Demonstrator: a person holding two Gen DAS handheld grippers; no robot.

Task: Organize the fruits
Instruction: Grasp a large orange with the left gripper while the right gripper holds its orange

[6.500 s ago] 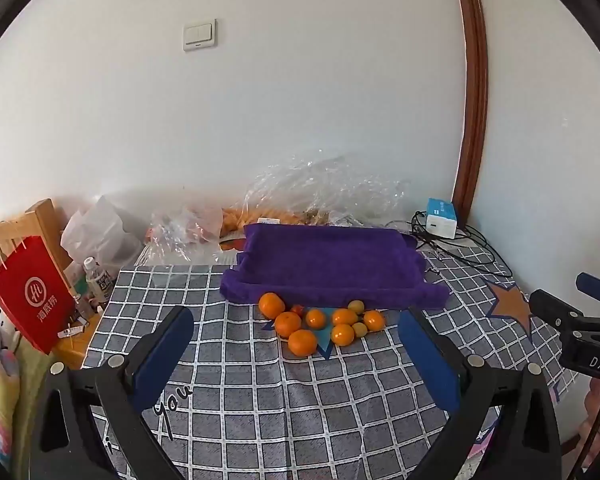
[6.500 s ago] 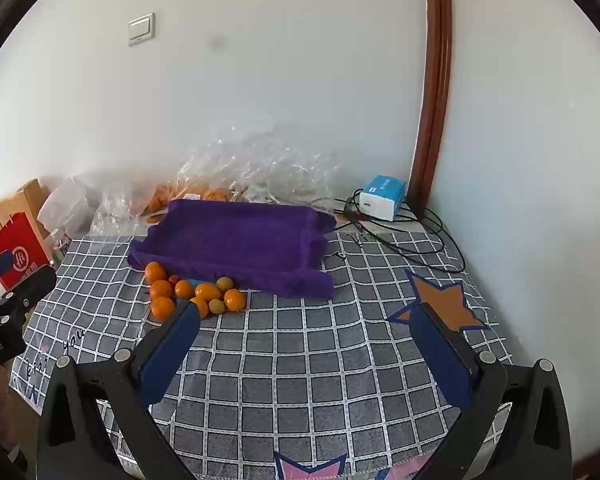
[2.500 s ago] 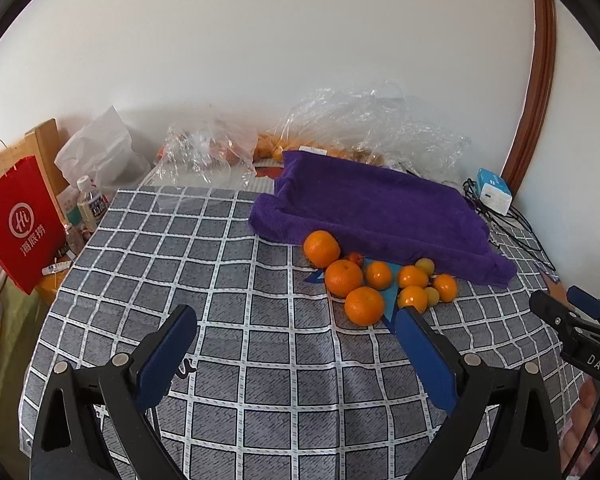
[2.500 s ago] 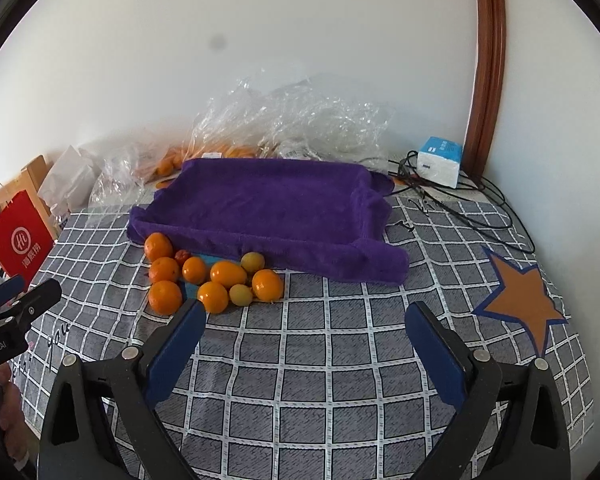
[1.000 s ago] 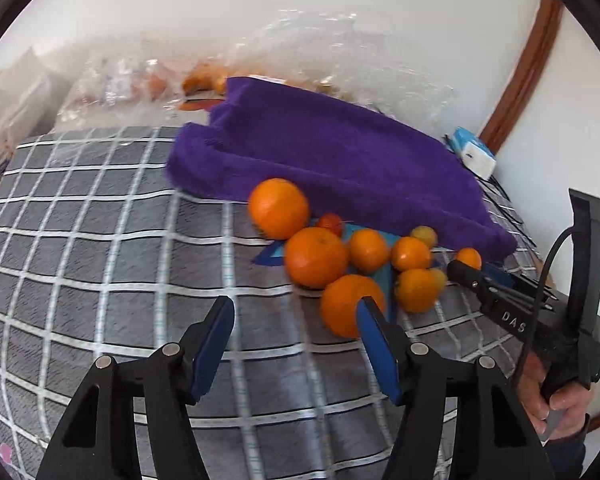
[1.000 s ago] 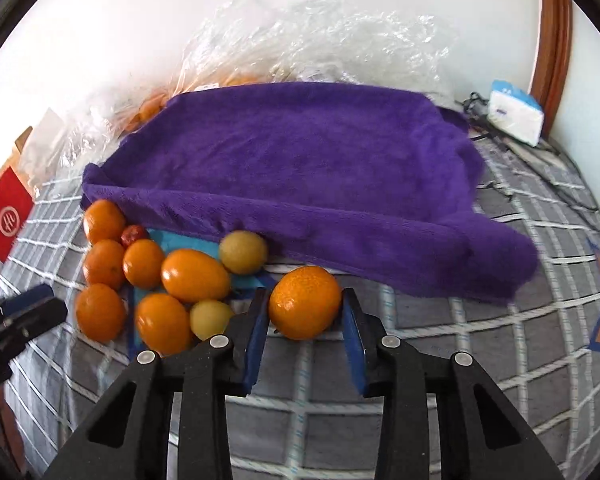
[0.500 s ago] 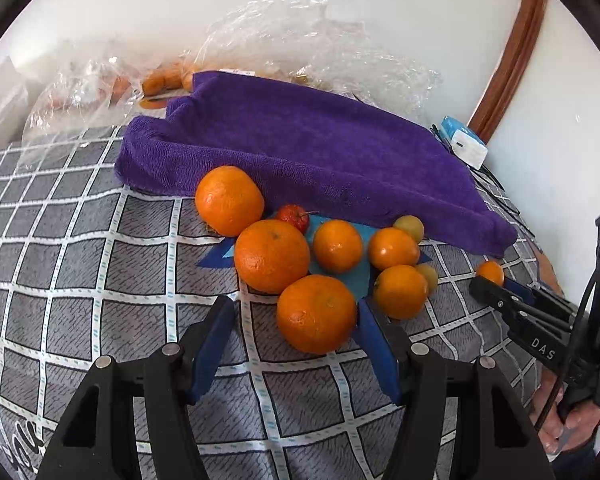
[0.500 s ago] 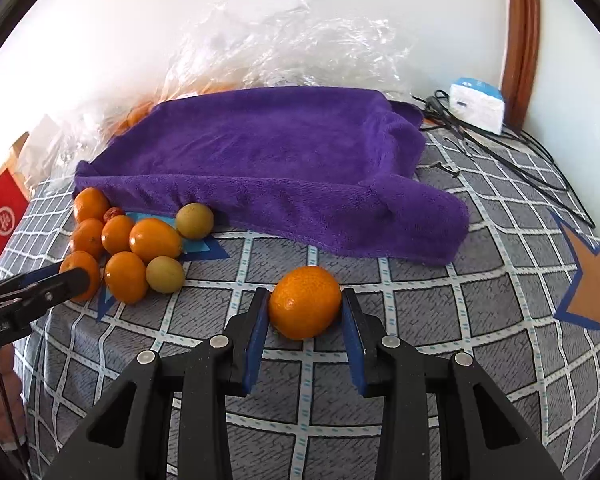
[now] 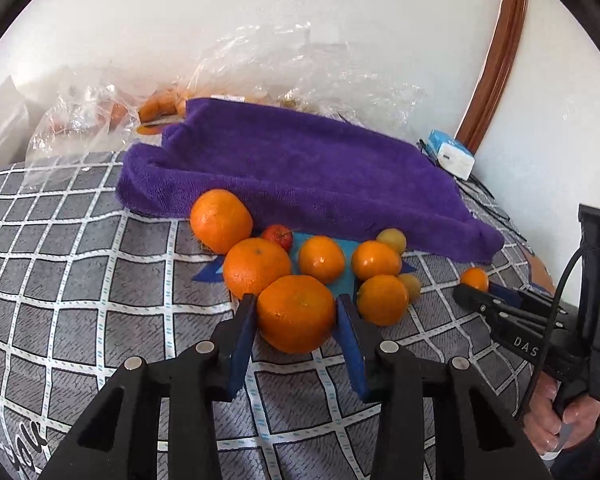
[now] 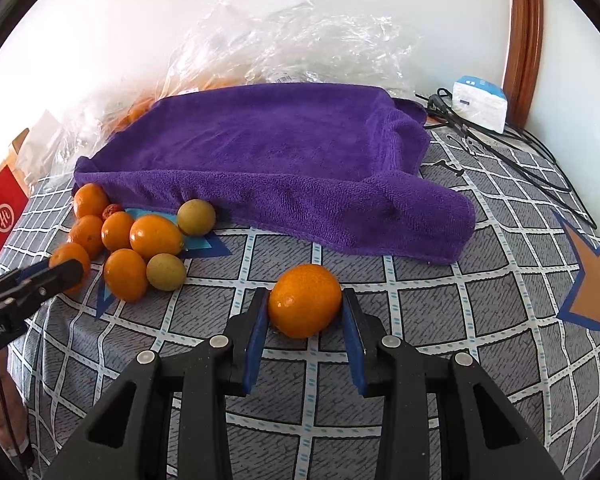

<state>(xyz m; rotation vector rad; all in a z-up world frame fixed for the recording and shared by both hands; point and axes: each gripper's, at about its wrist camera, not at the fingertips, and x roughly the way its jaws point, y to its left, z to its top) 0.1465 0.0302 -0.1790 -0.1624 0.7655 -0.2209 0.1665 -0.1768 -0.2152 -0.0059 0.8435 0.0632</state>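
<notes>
counter [image 10: 440, 320]: I see a grey checked cloth with star prints covering it
towel [image 10: 284, 148]: purple, spread at the back
fruit pile [image 9: 320, 260]: oranges plus small yellowish ones, touching the towel's front edge
far edge: clear plastic bags [image 10: 300, 40], white box [image 10: 480, 102], black cables [image 10: 512, 152]

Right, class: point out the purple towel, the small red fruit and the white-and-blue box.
purple towel [image 10: 268, 144], right wrist view, middle of its flat top.
small red fruit [image 9: 278, 237], left wrist view, its visible front.
white-and-blue box [image 10: 479, 103], right wrist view, its white front face.
</notes>
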